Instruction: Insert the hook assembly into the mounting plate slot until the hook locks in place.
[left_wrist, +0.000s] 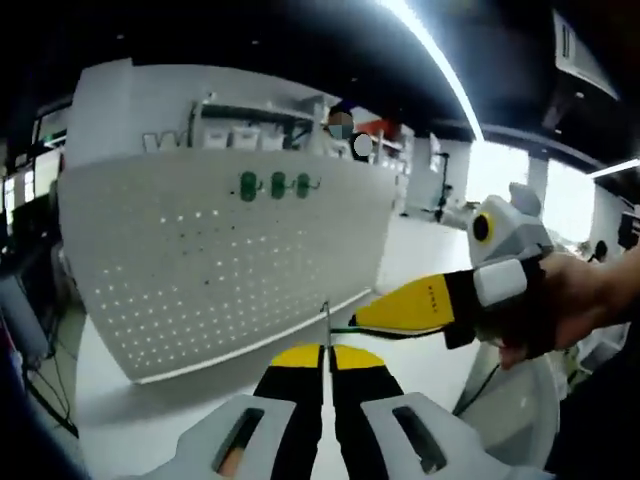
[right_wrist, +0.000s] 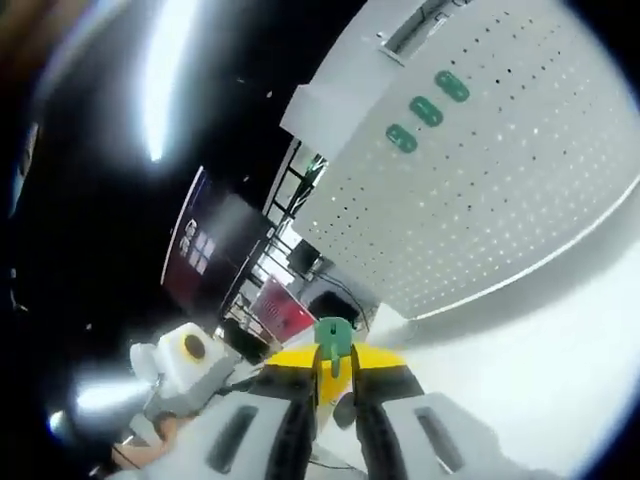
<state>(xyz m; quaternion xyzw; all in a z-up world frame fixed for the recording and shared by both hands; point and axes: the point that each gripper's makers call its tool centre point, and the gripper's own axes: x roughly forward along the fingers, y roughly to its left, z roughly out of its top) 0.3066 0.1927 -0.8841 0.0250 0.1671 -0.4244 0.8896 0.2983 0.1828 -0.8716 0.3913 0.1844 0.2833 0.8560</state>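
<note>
In the left gripper view one white pegboard plate (left_wrist: 215, 270) stands upright on the white bench (left_wrist: 130, 420), filling the left and centre of the frame. Three green hooks (left_wrist: 277, 185) sit in a row near its upper centre, side by side. At the bottom centre the left tongs (left_wrist: 325, 352) are clenched, yellow tips pressed together on a thin metal wire (left_wrist: 325, 322) that sticks straight up from between them. At the right of the frame the right tongs (left_wrist: 365, 320) come in sideways, held by a person's hand (left_wrist: 570, 305); their yellow tips point left and end just beside the wire.

In the right gripper view the left tongs (right_wrist: 185, 375) show at the lower left with a hand below them. At the bottom centre the right tongs (right_wrist: 334, 362) are clenched on one green hook piece (right_wrist: 334, 340), which stands up between the yellow tips, its long axis along the jaws. The pegboard plate (right_wrist: 500, 190) fills the upper right, tilted in the frame, its three green hooks (right_wrist: 426, 110) running in a diagonal line toward the upper right.
</note>
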